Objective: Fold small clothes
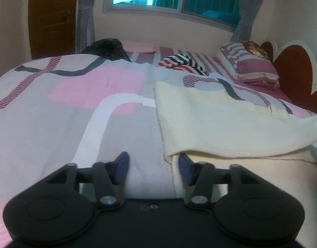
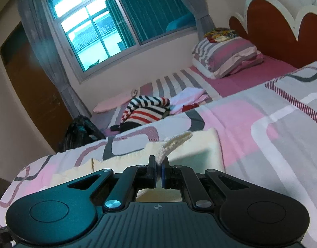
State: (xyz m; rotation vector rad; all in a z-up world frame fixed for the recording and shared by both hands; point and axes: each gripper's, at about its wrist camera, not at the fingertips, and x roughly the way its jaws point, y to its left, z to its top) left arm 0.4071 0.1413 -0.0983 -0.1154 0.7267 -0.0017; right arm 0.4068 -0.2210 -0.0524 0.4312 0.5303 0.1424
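A cream knitted garment [image 1: 220,119] lies folded on the patterned duvet [image 1: 75,103], right of centre in the left wrist view. My left gripper [image 1: 153,159] is open at its near left corner. Its right finger [image 1: 184,162] is tucked under the top layer, and the garment's left edge runs between the jaws. In the right wrist view my right gripper [image 2: 159,161] is shut on a ribbed edge of the cream garment [image 2: 199,144] and holds it raised off the duvet [image 2: 261,140]. The rest of the garment hangs and lies beyond the fingers.
A red, white and black striped garment [image 1: 183,63] [image 2: 146,111] lies further back on the bed. A striped pillow [image 1: 249,64] [image 2: 226,55] sits by the red headboard [image 1: 292,66]. A black bag [image 1: 106,47] stands beside the bed near the wooden door [image 1: 50,20].
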